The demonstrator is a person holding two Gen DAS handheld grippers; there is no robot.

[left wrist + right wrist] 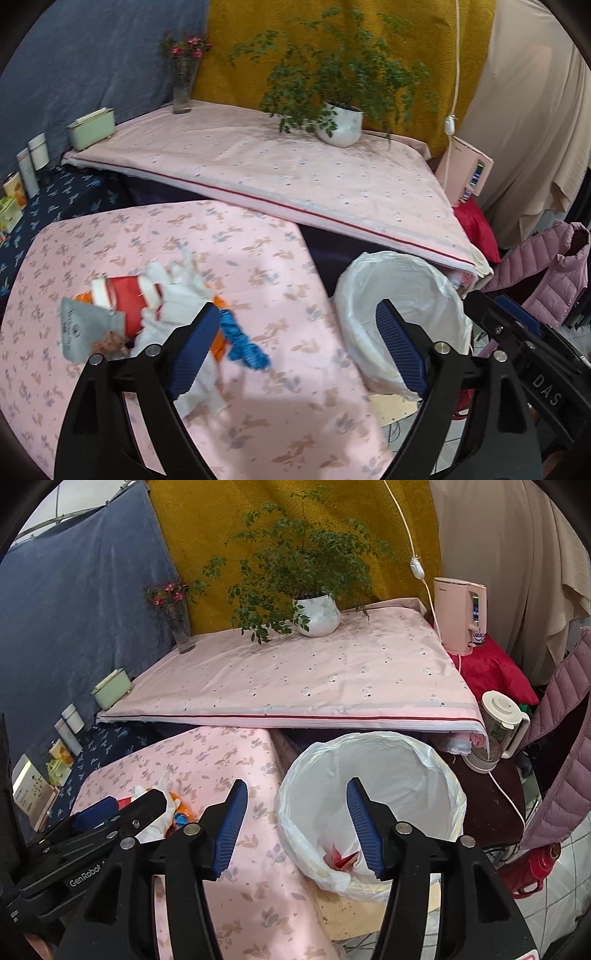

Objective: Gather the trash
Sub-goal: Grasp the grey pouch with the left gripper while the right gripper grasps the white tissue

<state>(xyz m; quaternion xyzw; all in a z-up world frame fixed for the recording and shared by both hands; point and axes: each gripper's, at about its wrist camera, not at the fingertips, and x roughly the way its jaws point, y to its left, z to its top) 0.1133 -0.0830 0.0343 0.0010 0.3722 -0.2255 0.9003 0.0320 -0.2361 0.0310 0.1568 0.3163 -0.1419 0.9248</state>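
Observation:
A heap of trash lies on the pink floral tablecloth (258,424): a red paper cup (123,295), white tissue (181,291), a grey sachet (79,328) and a blue crumpled wrapper (243,339). My left gripper (297,314) hovers just right of the heap, open and empty. The bin with a white liner (373,746) stands off the table's right edge, with a red scrap (341,856) at its bottom. My right gripper (297,790) is above the bin's near left rim, open with nothing between its fingers. Each gripper shows at the edge of the other's view.
A higher pink-covered surface (295,679) behind carries a potted plant (317,614), a flower vase (181,627) and a green box (110,688). Right of the bin are a kettle (504,720), a pink dispenser (460,613), a red flask (532,867) and a purple jacket (565,757).

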